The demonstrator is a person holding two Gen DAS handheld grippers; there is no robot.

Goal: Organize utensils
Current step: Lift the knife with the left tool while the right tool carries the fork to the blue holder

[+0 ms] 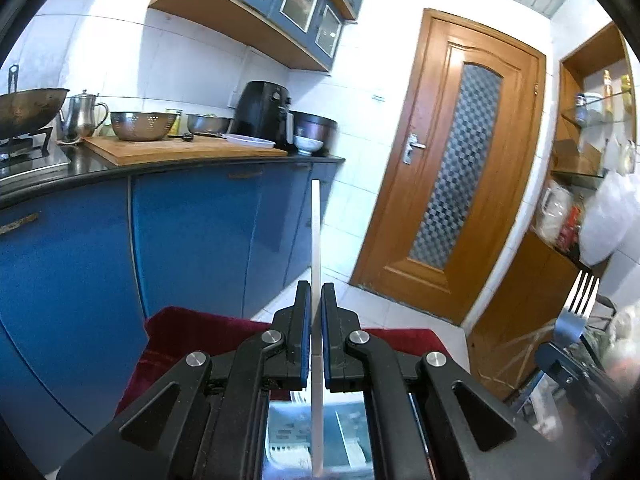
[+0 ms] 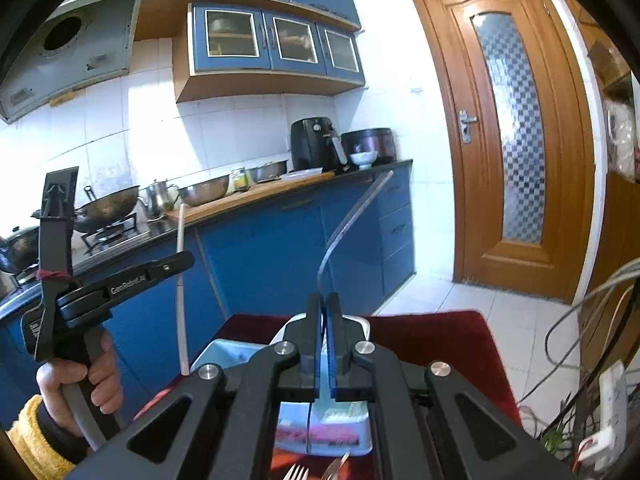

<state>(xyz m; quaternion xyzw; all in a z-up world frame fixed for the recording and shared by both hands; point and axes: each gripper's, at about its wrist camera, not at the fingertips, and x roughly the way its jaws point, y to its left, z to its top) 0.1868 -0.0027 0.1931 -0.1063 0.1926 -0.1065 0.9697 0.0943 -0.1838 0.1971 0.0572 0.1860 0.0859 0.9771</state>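
Both tools are closed on utensils and held up above a red-covered worktop (image 2: 460, 344). The left tool (image 1: 316, 320) clamps a thin white utensil (image 1: 315, 232) edge-on, most likely a chopstick or a flat handle; it runs straight through the pads, sticking far out ahead and back under the tool. In the right wrist view the same white stick crosses the left tool, which a hand (image 2: 80, 376) in a yellow sleeve (image 2: 28, 436) holds. The right tool (image 2: 324, 320) grips a metal fork (image 1: 576, 308), seen side-on from its own camera as a thin curved strip rising beyond the pads, tines up in the left view.

Below the tools sits a pale blue and white tray (image 2: 224, 354) with compartments, near the middle of the worktop; another fork (image 2: 296, 473) and what looks like a knife tip lie at the near edge.

The step in hand appears to be carrying each piece to its compartment. To do it well, tip each utensil level and line it up with the long slot before lowering, keep the pads firmly pressed until it rests on the tray floor, and bring one tool down at a time so the two long pieces do not cross
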